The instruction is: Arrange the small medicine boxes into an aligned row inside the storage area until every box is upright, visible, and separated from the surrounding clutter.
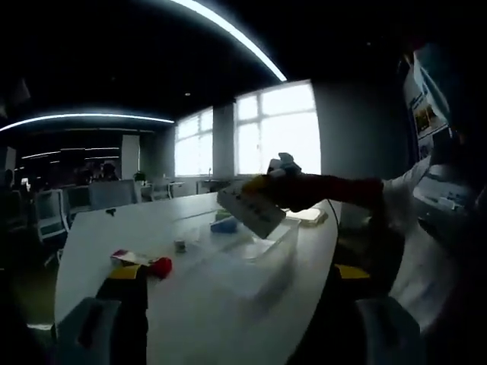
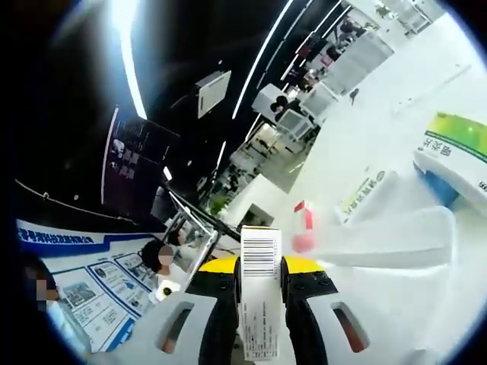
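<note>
R fingers [image 2: 228,304] clamp barcode box [image 2: 260,296]; L gripper [image 1: 228,334] spread, w/ nothing.

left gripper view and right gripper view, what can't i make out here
- Box in the right gripper: only its barcode side faces the right gripper view, and the print is too small to read; in the left gripper view it is dark against the windows.
- Left gripper: cut off by the bottom edge of the left gripper view.
- Clear bin: contents blurred, dim.
- Green box: cut by the right edge.

white table [image 1: 190,304] | bright windows [image 1: 278,129] | office chairs [image 1: 49,213] | ceiling light strips [image 1: 228,34]
</note>
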`<state>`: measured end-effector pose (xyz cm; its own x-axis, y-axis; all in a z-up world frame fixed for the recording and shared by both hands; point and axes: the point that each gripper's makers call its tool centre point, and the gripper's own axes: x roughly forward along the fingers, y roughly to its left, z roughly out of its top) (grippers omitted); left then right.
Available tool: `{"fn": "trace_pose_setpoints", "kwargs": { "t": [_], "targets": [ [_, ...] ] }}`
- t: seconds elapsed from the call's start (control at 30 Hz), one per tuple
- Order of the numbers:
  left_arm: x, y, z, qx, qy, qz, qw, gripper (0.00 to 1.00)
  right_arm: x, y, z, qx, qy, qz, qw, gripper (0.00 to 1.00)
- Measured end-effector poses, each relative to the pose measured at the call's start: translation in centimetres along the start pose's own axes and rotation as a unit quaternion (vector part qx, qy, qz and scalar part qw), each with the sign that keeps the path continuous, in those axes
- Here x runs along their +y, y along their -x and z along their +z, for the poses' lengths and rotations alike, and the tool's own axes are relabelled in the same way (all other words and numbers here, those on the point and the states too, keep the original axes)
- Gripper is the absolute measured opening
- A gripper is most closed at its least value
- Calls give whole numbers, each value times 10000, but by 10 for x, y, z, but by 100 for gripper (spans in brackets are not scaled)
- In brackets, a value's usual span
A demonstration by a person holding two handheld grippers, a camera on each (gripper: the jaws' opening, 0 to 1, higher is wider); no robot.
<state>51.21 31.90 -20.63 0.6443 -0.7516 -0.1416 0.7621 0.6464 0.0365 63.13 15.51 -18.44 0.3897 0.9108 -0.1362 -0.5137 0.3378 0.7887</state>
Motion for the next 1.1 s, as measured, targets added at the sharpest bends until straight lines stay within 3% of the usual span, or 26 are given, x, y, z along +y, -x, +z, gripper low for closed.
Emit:
{"fn": "trace_pose_setpoints", "kwargs": {
  "t": [0.43,0.7,1.1],
  "targets": [
    [-1,-2,-1,103,-68,-2,9999,99,-6,-14,-3,226,44,-99,9997,19],
    [-4,0,2,5,-77,12,10000,99,-6,-26,-11,402,86,-189,9990,19],
    [-5,-2,2,147,-174,16,9997,99,-12,-29,-14,563,147,-253,9980,19]
  ]
}}
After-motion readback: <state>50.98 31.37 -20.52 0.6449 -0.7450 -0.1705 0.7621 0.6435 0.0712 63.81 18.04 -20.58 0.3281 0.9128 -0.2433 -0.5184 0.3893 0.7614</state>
